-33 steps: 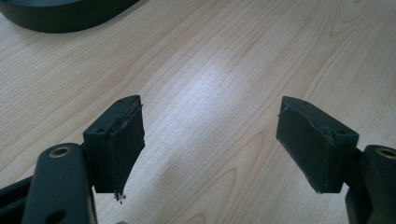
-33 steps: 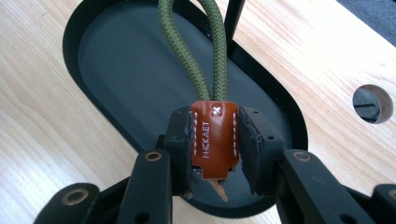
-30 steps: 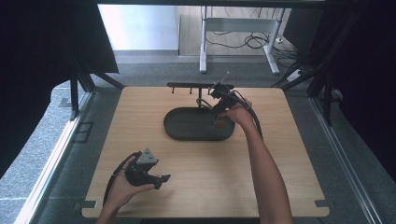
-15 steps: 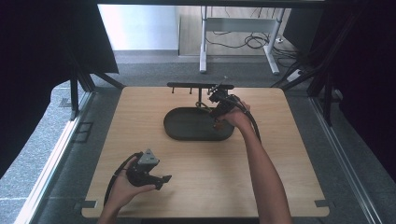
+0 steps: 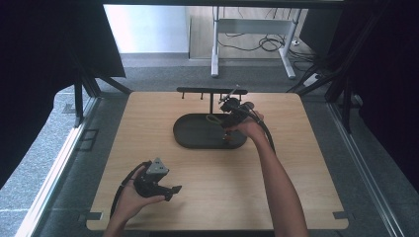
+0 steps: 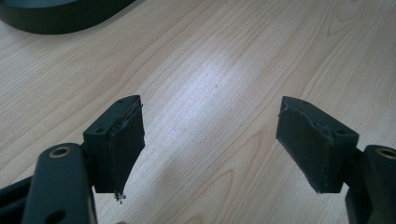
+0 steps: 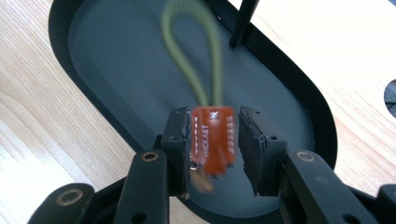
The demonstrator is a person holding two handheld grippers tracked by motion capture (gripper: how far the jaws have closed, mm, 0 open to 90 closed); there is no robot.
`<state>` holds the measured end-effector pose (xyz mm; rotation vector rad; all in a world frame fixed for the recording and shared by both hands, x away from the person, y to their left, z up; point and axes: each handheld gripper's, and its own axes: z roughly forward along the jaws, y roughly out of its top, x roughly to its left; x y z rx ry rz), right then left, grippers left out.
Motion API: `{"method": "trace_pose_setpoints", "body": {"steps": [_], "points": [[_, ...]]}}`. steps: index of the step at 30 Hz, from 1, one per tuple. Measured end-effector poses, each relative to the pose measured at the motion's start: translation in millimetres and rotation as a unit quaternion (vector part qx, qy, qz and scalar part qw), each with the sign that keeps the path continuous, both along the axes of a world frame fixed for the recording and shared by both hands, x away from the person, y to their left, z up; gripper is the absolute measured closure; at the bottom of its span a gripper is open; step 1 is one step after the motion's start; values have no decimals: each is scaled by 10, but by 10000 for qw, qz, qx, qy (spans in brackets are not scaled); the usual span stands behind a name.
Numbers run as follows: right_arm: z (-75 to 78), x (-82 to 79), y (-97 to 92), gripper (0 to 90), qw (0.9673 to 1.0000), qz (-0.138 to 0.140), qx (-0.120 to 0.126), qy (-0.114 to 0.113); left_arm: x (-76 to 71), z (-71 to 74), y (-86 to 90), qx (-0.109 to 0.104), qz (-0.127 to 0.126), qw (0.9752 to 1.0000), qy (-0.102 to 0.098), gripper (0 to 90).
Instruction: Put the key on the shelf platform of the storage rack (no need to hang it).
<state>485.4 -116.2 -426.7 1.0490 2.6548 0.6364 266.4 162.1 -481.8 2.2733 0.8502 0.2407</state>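
Near the front-left corner of the worktop (image 5: 296,187), the left gripper (image 5: 172,189) sits almost where it did a second ago. It is low over bare wood, its jaws are spread wide and there is nothing between them.

The change is at the right gripper (image 5: 225,121). A second ago it was up by the rack (image 5: 207,90) along the far edge. Since then it has come a little nearer and lower, and it now hangs over the far-right part of the tray (image 5: 188,143), which lies at the middle of the worktop's far half.

In the right gripper view, an orange tag (image 7: 212,140) with an olive cord loop (image 7: 191,51) sits between its jaws. One pad (image 7: 180,135) is against the tag. A thin gap seems to show on the other side. The tag and loop are blurred while the tray floor behind them is sharp. So I cannot tell whether the jaws are pinching the tag or have just let go of it.

My reading is that the tag is being carried from the rack to the tray, and that the drop is either under way or comes next.

The tray is a shallow black oval. As far as its floor can be seen it looks bare, with the tag just above it and the rack's post (image 7: 243,21) rising at its far end.
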Motion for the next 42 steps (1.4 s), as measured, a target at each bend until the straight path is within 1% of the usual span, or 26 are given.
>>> {"method": "trace_pose_setpoints", "body": {"steps": [2,3,4,9,11,16,20,21,22,29,31,33,39,41,42], "points": [[-2,-1,-2,639,10000,14,-4,3,0,0,-1,0,1,10000,2,241],[-9,-10,0,615,10000,44,-43,43,0,0,-2,0,1,10000,2,241],[-10,-13,-1,609,10000,48,-53,35,0,0,-2,0,1,10000,2,241],[2,-30,-23,584,10000,48,0,0,0,-3,-8,14,-1,10000,12,241],[17,-41,-30,571,10000,26,-9,-23,0,-3,-8,12,1,10000,11,241],[80,-94,-64,546,9999,-16,62,-98,2,-5,-11,28,-9,10000,10,241],[131,-177,-100,523,9998,32,108,-167,0,-4,-13,38,9,10000,1,241],[131,-177,-100,523,9998,32,108,-167,0,-4,-13,38,9,10000,1,241],[167,-234,-124,510,9998,26,125,-177,1,-2,-10,35,9,10000,-5,241],[235,-404,-249,492,9993,98,238,-266,-1,4,-8,57,17,10000,-27,241],[234,-458,-288,488,9990,123,282,-310,0,2,-6,72,33,10000,-19,241],[227,-522,-330,488,9987,113,379,-326,3,-2,-3,89,33,10000,-18,241],[187,-702,-464,487,9979,164,484,-395,3,-9,-12,129,59,9999,-12,241],[167,-764,-515,486,9974,172,576,-407,-1,-12,-17,110,64,9999,-25,241],[150,-796,-537,484,9974,168,576,-409,-2,-12,-20,114,66,9999,-28,241]]}}
